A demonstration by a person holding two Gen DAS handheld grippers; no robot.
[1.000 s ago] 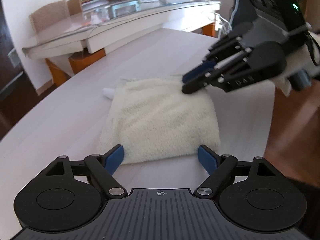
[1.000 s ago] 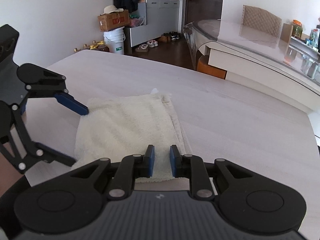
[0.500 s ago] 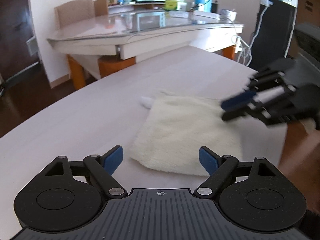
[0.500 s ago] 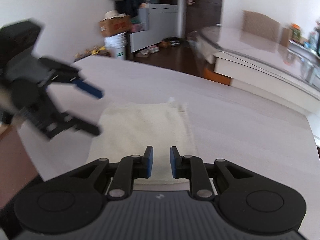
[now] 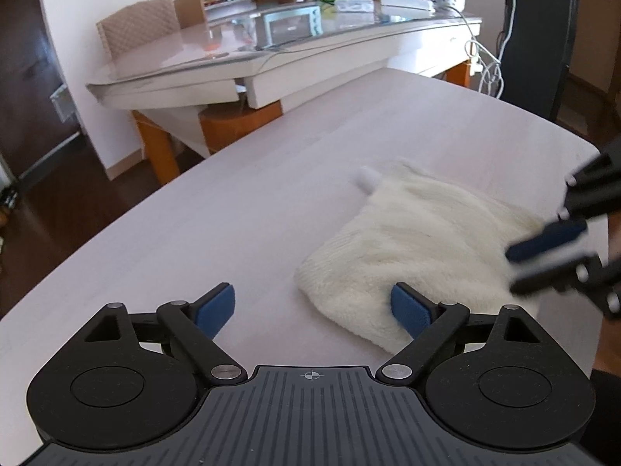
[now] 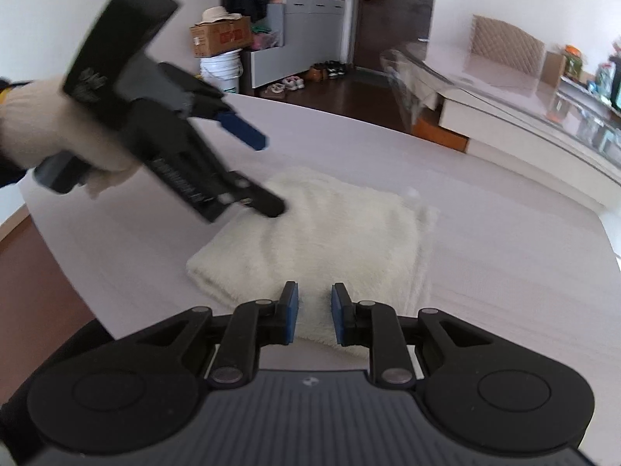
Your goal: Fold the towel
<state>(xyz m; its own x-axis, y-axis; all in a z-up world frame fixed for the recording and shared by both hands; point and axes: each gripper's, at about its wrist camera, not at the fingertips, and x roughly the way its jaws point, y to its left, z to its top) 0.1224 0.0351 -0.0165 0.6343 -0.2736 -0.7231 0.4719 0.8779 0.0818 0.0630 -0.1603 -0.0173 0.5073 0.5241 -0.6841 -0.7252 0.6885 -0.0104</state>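
Note:
A cream towel (image 5: 427,240) lies folded into a thick rectangle on the pale wooden table (image 5: 194,233), with a small white tag at its far corner. My left gripper (image 5: 310,303) hovers over the table at the towel's near left corner, jaws wide and still opening, nothing held. In the right wrist view it (image 6: 264,174) hangs above the towel's (image 6: 341,233) far left side in a gloved hand (image 6: 50,128). My right gripper (image 6: 313,306) stands over the towel's near edge, its pads a narrow gap apart and gripping nothing; it (image 5: 518,270) looks blurred in the left wrist view.
A glass-topped side table (image 5: 271,50) with an oven, kettle and cables stands beyond the table's far edge, a padded chair (image 5: 136,35) behind it. A cardboard box on a white bucket (image 6: 221,39) and shoes sit by the far wall. The table's rim (image 6: 605,225) curves close on the right.
The left gripper has swung away to the left, so the towel now sits to its right. The right gripper has drawn back toward the towel's edge. The towel has not moved.

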